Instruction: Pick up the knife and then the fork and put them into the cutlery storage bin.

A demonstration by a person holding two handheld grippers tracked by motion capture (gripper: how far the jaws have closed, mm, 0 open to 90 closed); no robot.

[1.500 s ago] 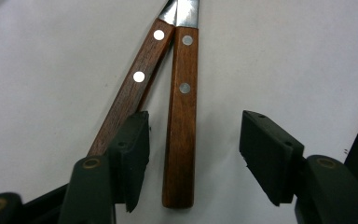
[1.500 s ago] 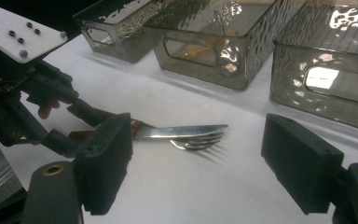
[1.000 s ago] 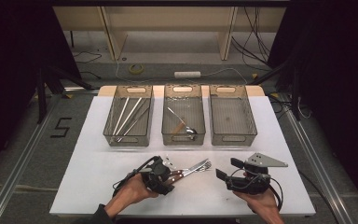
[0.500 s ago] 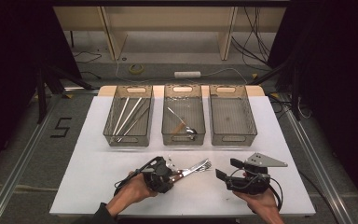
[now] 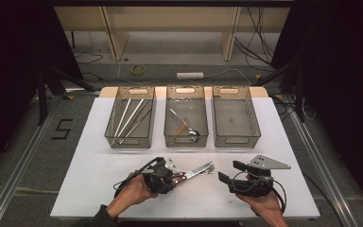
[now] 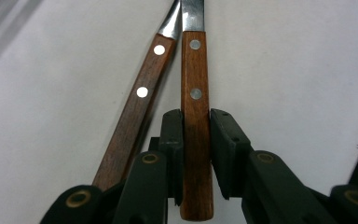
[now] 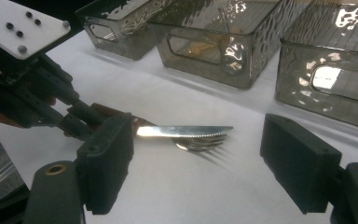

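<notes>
Just in front of the middle bin [image 5: 185, 137], the left gripper [image 6: 196, 135] has been closing its jaws on the knife [image 6: 196, 93] lying beside the fork [image 6: 142, 102] on the counter [image 5: 99, 165]. The grasp step looks done; next likely comes lifting it clear. The right gripper [image 7: 200, 168] waits nearby, jaws apart and empty.

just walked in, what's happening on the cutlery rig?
A person is working with a handheld gripper in each hand at a white table. The left gripper has just been closing, and its pads now clamp the wooden handle of a knife; a fork with a matching handle lies right beside it. The right gripper hangs open nearby, holding nothing. Behind stand three clear bins; the left and middle ones hold utensils.
</notes>
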